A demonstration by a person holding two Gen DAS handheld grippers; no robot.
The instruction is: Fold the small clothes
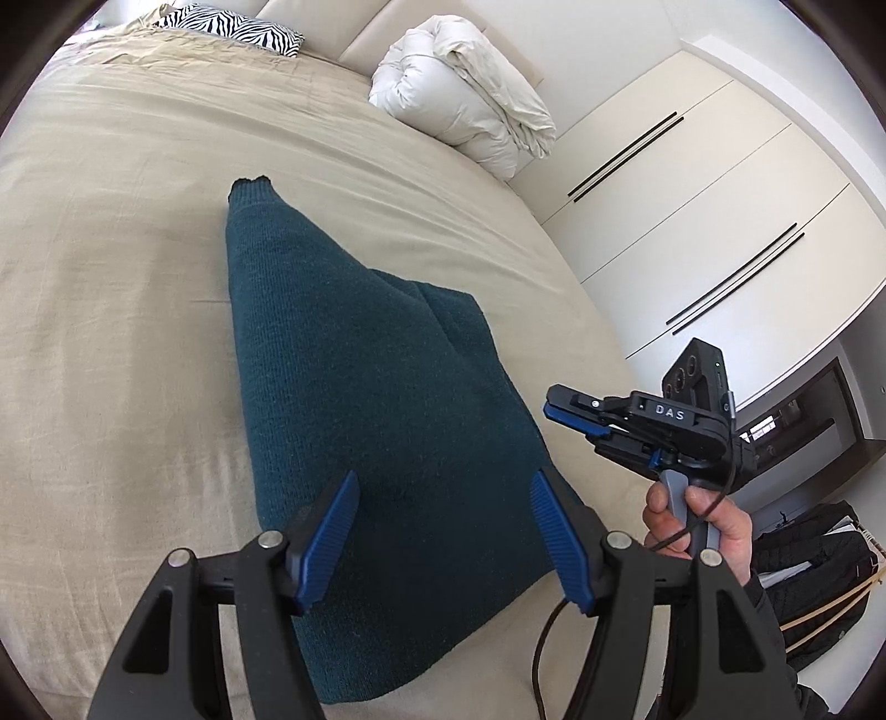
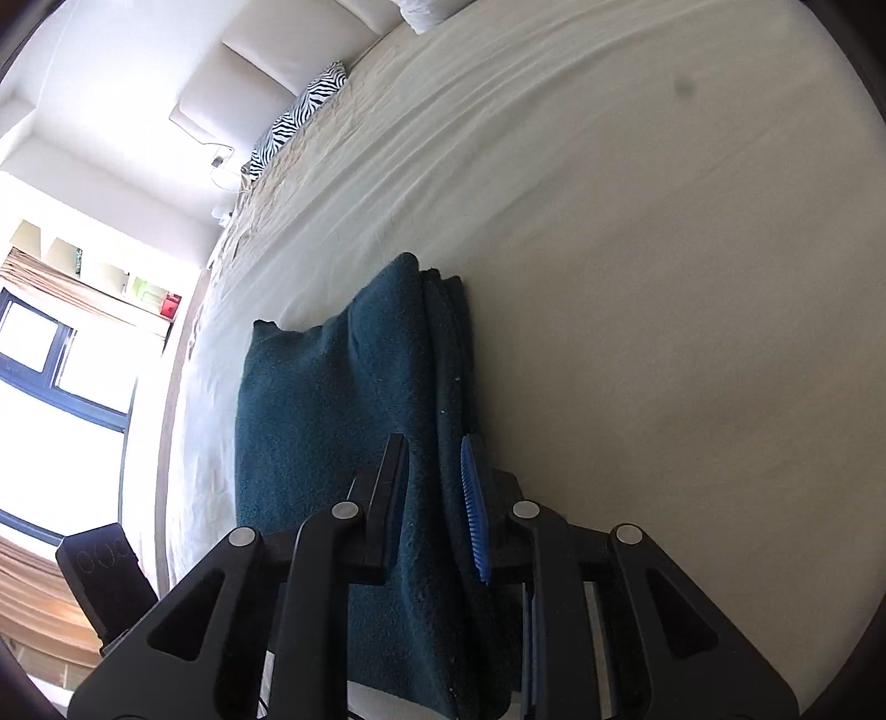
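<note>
A dark teal knit garment (image 1: 360, 387) is being shown lying on a beige bedspread (image 1: 111, 277), filling the centre of the left wrist view; it is folded into a long, tapering shape, narrow at the far end near the upper middle of the frame and broad at the bottom, with a second layer showing as a ridge along its right side. In the right wrist view the same garment (image 2: 332, 415) is seen in the lower centre, its stacked edges lined up along its right side. The left gripper (image 1: 443, 531) is being held over the garment's near end with its blue pads (image 1: 332, 537) spread wide apart. The right gripper (image 2: 434, 509) is being held with its fingers partly parted, a raised fold of the knit sitting between them; whether the fabric is being pinched cannot be told. A white duvet (image 1: 470, 94) and a zebra-print pillow (image 1: 238, 27) are lying at the top of the frame.
</note>
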